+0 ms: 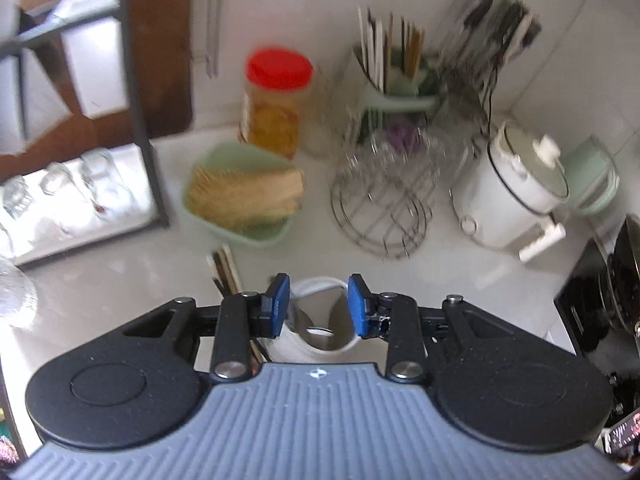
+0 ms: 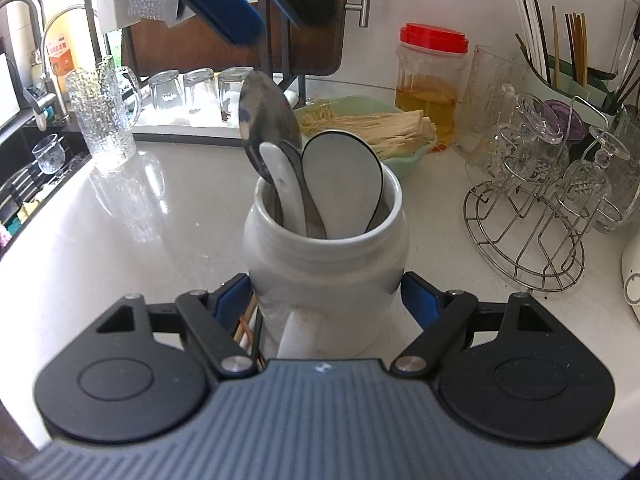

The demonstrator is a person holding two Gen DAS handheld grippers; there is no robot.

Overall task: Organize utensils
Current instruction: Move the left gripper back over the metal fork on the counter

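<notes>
A white ceramic jar stands on the pale counter, and my right gripper is shut on it, one blue pad against each side. In the jar stand a metal spoon, a small white spoon and a black-rimmed white spoon. My left gripper hovers above the jar, open with nothing between its pads. One of its blue fingers shows at the top of the right wrist view. Loose chopsticks lie on the counter left of the jar.
Behind the jar are a green bowl of pale sticks, a red-lidded jar, a wire rack of glasses, a chopstick holder and a white rice cooker. A glass mug, a tray of glasses and a sink lie left.
</notes>
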